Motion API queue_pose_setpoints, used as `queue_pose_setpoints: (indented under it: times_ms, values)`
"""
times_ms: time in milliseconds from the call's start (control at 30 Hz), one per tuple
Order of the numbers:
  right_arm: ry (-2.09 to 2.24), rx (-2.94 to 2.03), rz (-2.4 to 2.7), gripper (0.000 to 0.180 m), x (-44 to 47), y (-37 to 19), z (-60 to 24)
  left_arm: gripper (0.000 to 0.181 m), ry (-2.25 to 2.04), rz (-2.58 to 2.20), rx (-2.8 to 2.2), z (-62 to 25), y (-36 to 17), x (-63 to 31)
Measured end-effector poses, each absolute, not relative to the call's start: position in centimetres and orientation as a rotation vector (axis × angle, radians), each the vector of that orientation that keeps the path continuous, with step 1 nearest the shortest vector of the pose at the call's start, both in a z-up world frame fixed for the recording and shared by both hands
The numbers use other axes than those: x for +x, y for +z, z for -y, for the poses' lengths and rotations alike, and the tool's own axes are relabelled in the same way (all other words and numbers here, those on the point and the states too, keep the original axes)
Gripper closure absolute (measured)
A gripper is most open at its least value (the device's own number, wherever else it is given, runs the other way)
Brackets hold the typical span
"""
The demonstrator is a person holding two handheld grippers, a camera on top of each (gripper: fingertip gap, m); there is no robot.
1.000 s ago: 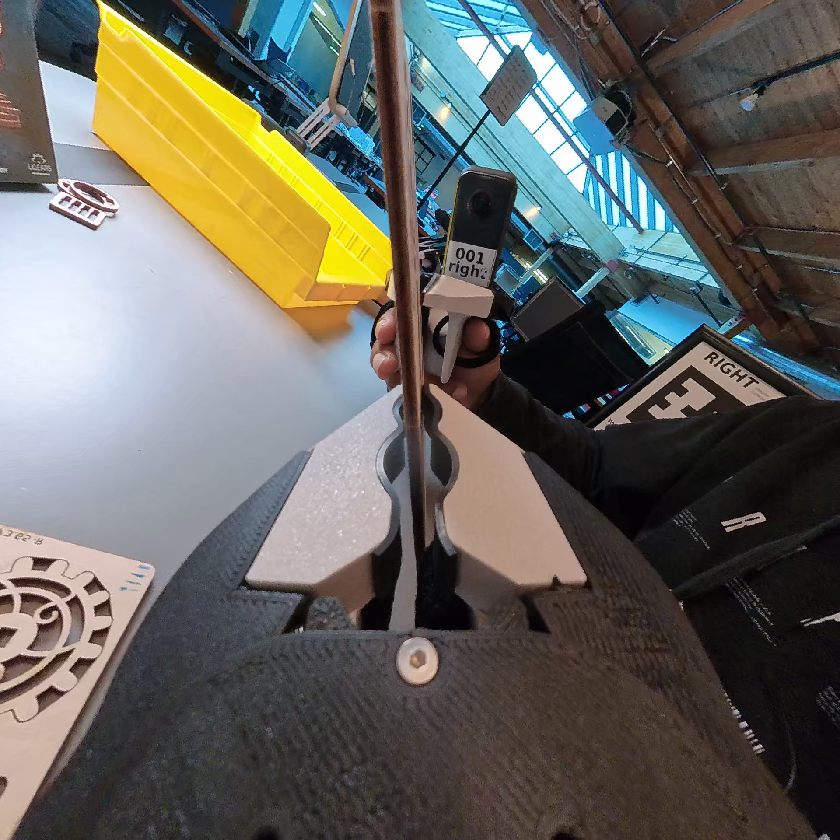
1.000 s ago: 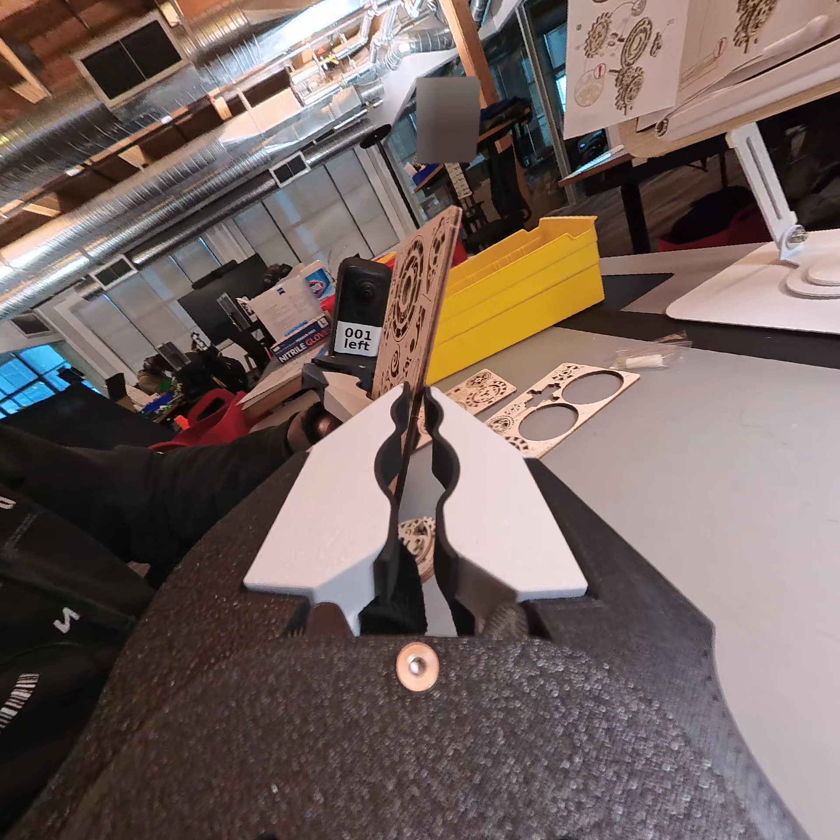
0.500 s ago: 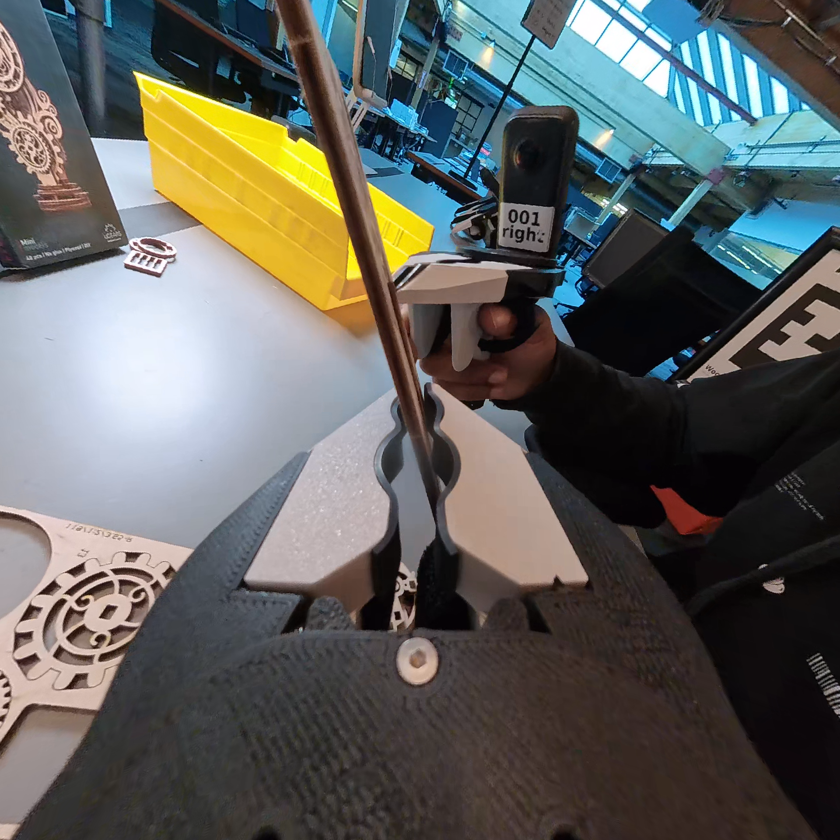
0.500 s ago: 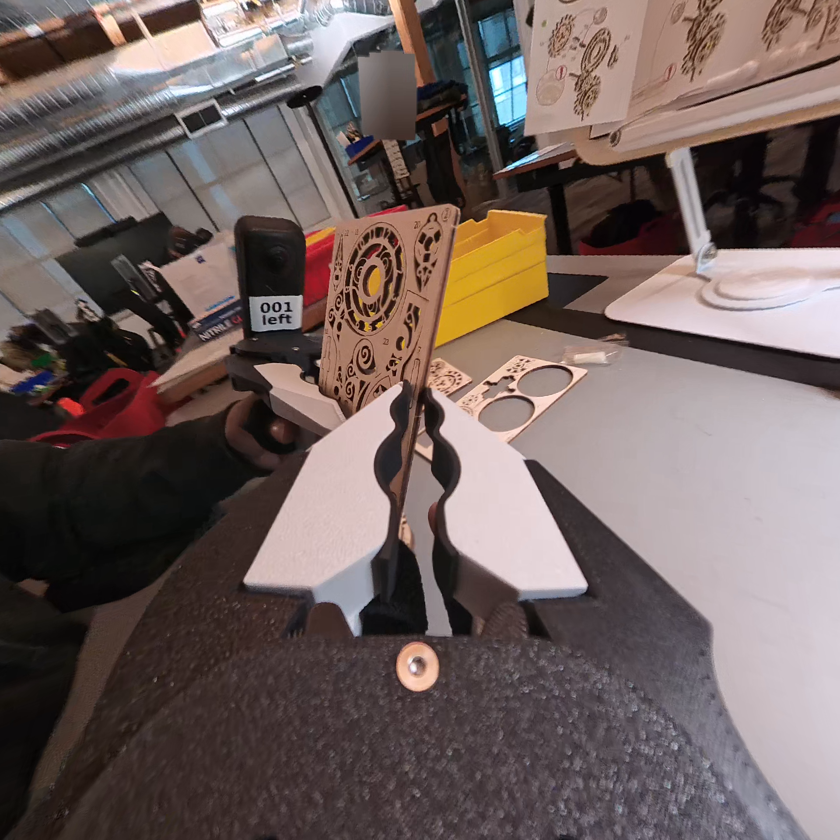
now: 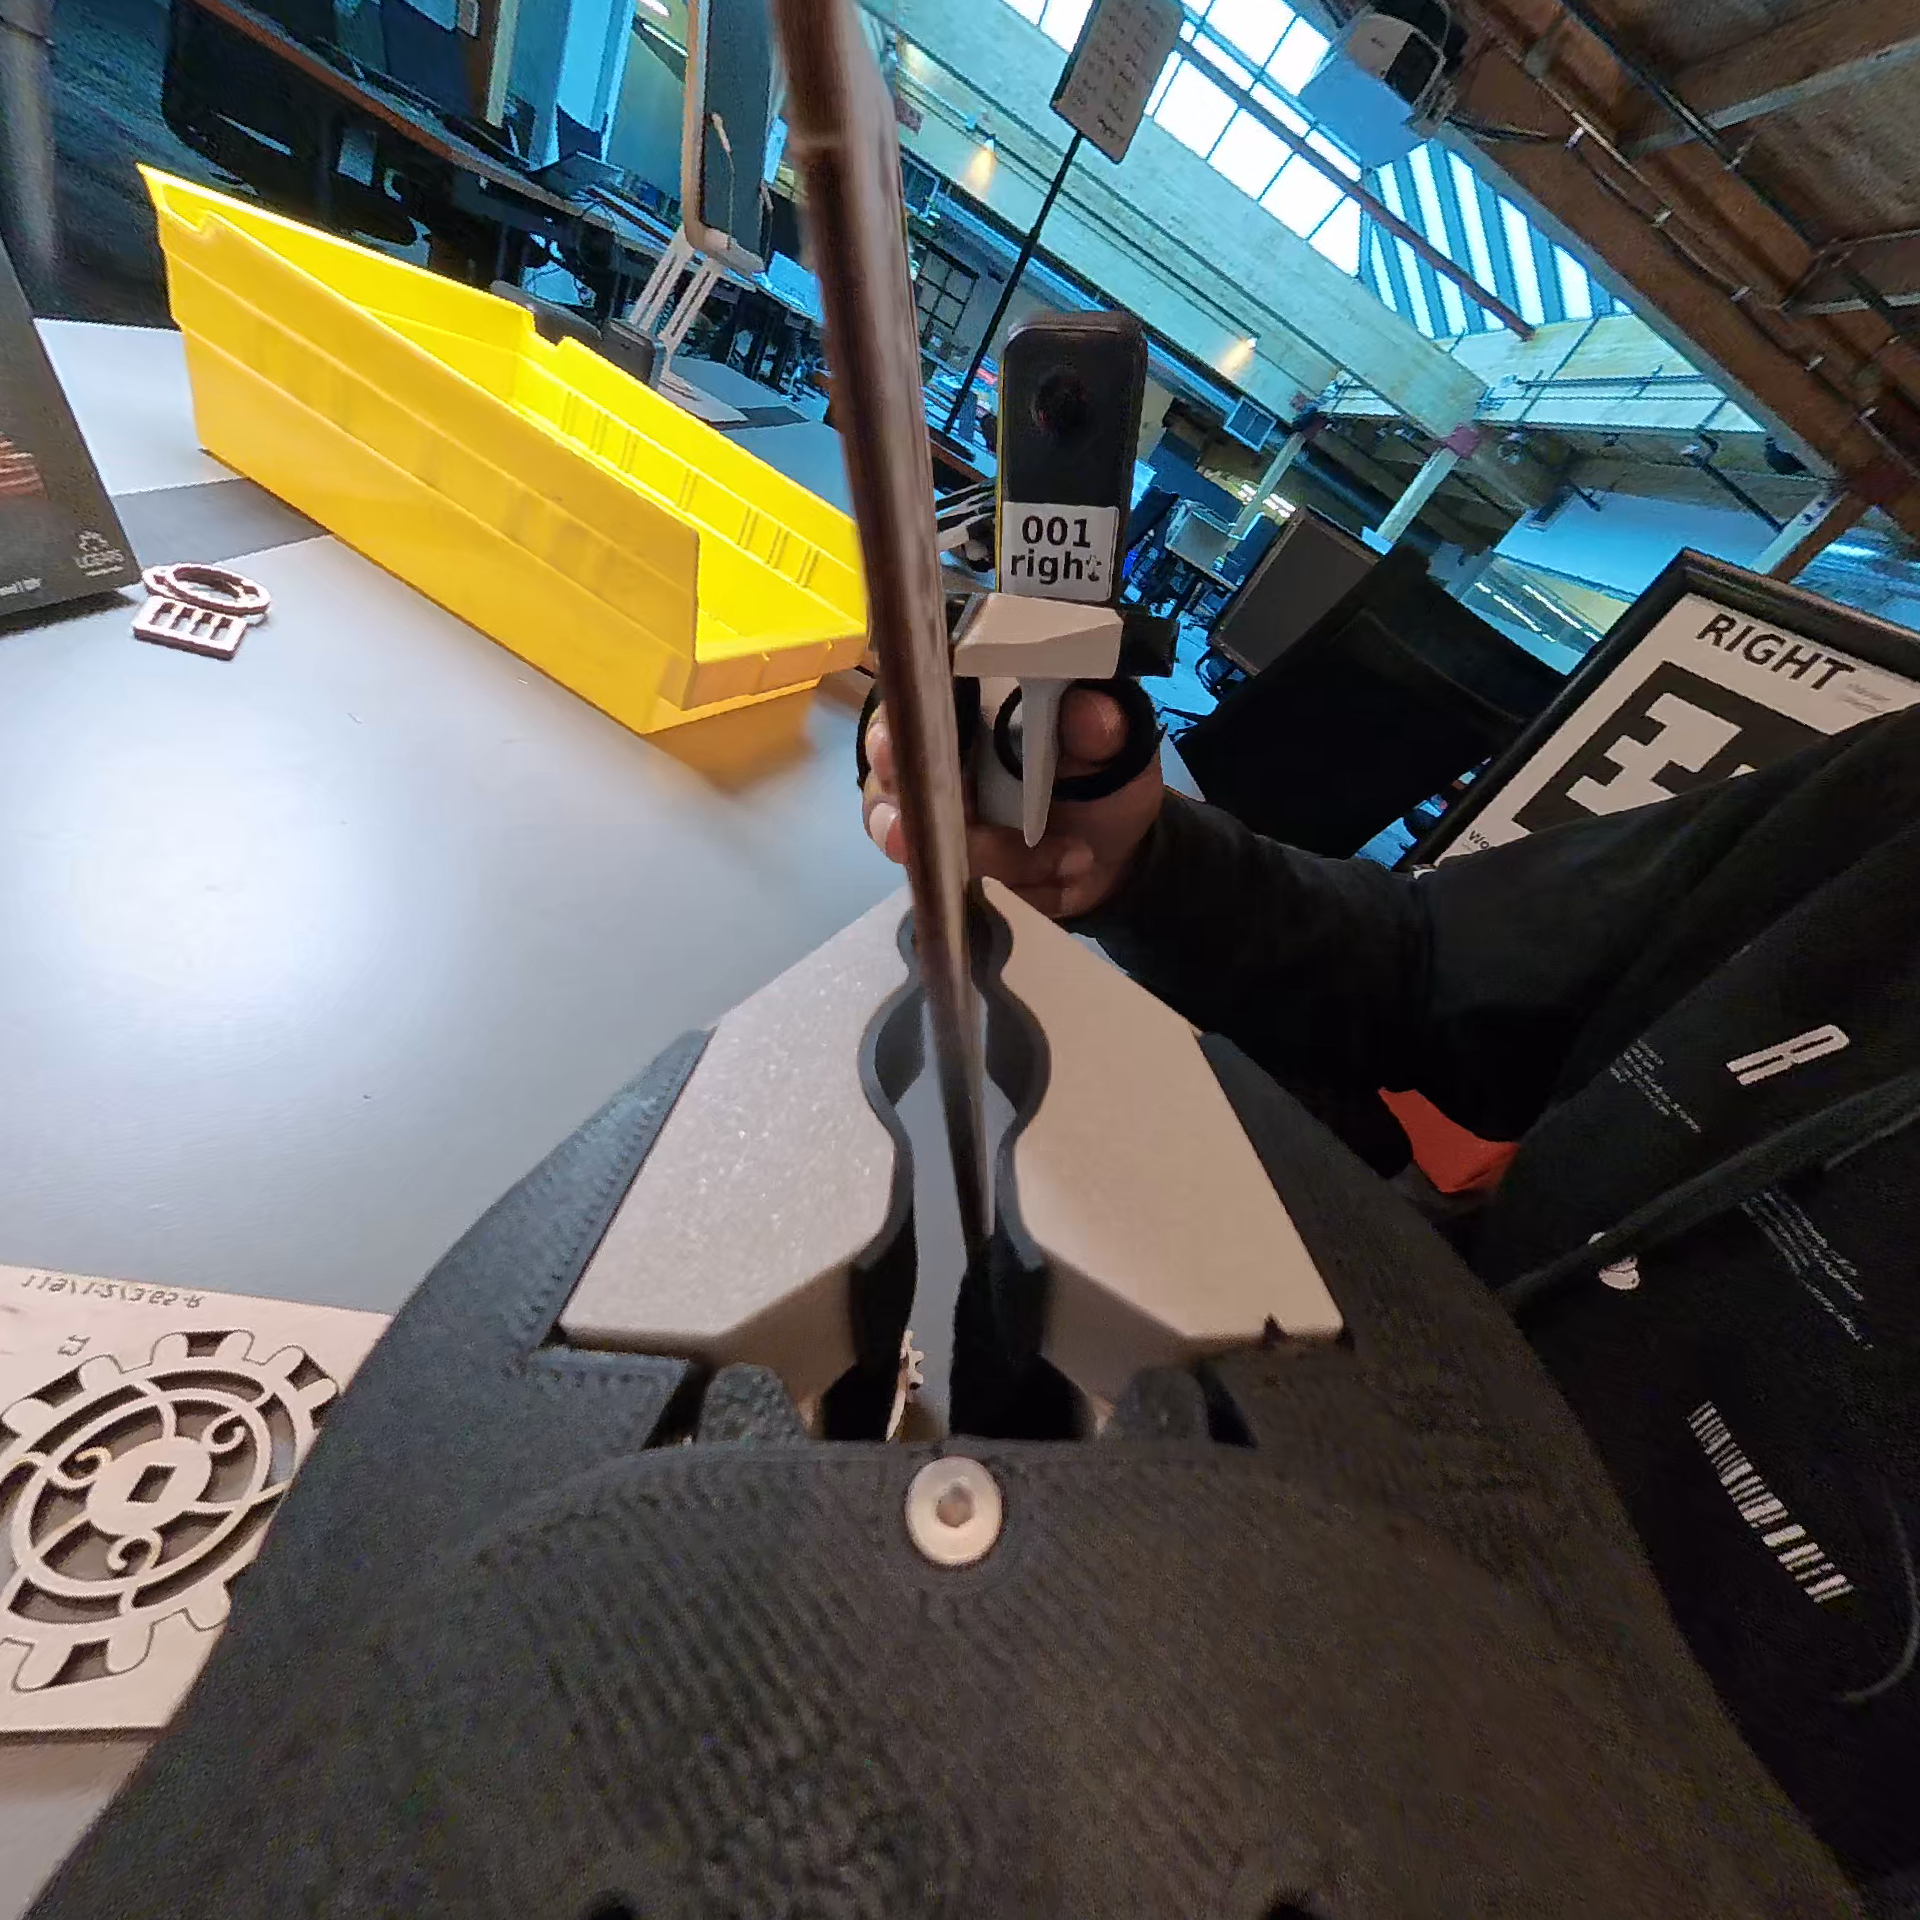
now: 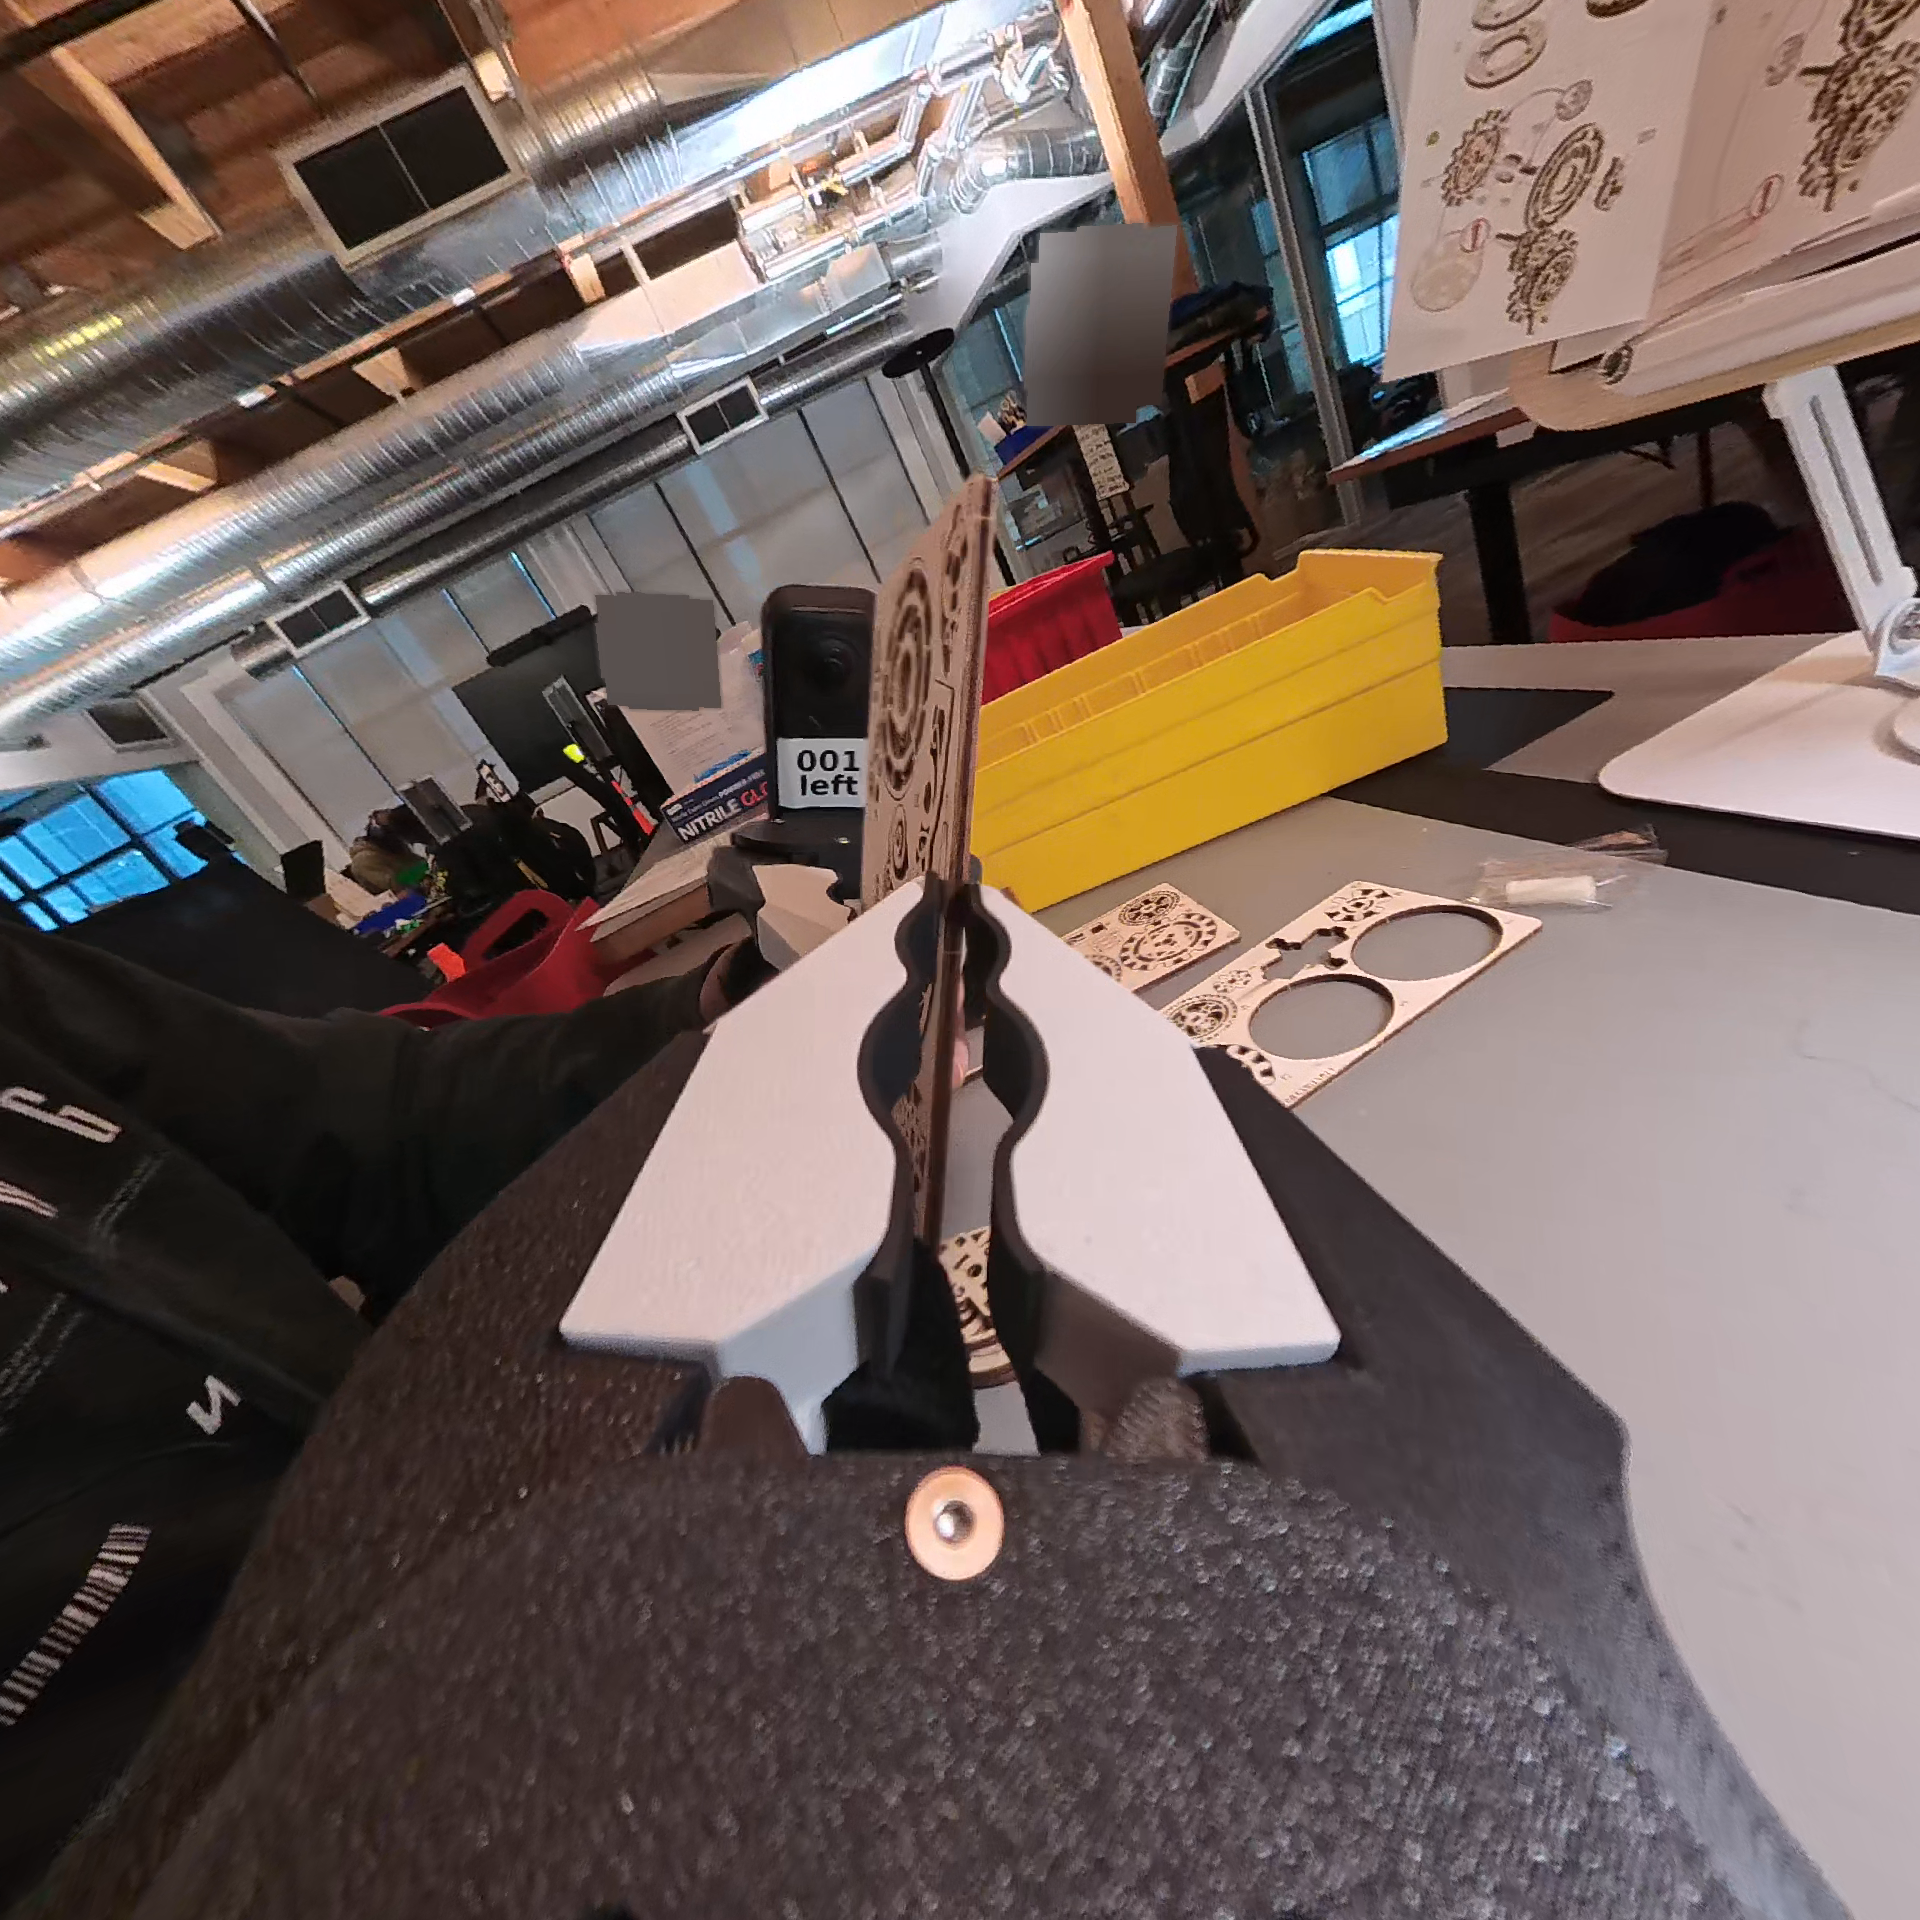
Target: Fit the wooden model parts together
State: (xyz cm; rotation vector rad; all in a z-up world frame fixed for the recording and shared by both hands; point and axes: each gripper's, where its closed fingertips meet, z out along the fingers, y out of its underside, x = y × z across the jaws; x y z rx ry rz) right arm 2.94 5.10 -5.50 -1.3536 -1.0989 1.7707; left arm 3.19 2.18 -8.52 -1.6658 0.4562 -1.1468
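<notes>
I hold the thin, flat, laser-cut plywood sheet of ornate gear parts [image 6: 925,727] upright and nearly edge-on between both claws, lifted clear of the grey worktop [image 5: 312,883]. The left claw [image 5: 951,935] is pressed together on one edge of that sheet; the right claw [image 6: 951,904] pinches the same sheet from the opposite side, facing the left one. My judgement is that the step in hand is freeing a part from this sheet, so I should keep both pinches firm and close to the part, twist gently, and avoid bending the thin wood, which looks likely to snap along its cut lines. The sheet shows pale tan faces pierced with scrolls and rings, and a dark, scorched edge. Below the sheet, on the worktop, lie another cut plywood sheet with a big gear outline [image 5: 125,1486] and a used plywood frame with two round holes [image 6: 1351,966]. Beyond the sheet stands a long yellow plastic bin [image 5: 499,457].
</notes>
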Motion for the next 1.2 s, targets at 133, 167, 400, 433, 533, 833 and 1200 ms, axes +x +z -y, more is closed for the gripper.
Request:
queue_pose_setpoints:
  times_ms: [133,167,400,433,533,833,1200]
  values:
    - [1.825,-1.337,1.145,0.179,3.1,-5.1,-4.0,0.152,-1.194,-0.458,-1.602,-2.0,-7.2,2.9]
    - [1.832,-1.336,1.166,0.179,3.0,-5.2,-3.6,0.152,-1.207,-0.471,-1.585,-1.8,-6.8,3.0]
    - [1.848,-1.342,1.227,0.179,2.2,-5.8,-1.9,0.179,-1.108,-0.526,-1.59,-1.7,-6.5,3.3]
    - [1.837,-1.349,1.223,0.179,2.1,-5.9,-2.0,0.179,-1.096,-0.522,-1.601,-1.8,-6.6,3.3]
    - [1.777,-1.363,1.21,0.178,2.0,-6.2,-2.4,0.179,-1.078,-0.494,-1.639,-2.2,-6.8,3.2]
    - [1.488,-1.354,1.257,0.177,1.6,-6.5,-3.0,0.179,-0.982,-0.468,-1.713,-2.7,-7.2,2.8]
    - [1.386,-1.352,1.253,0.177,1.4,-6.2,-3.1,0.179,-0.852,-0.527,-1.705,-2.8,-7.1,2.6]
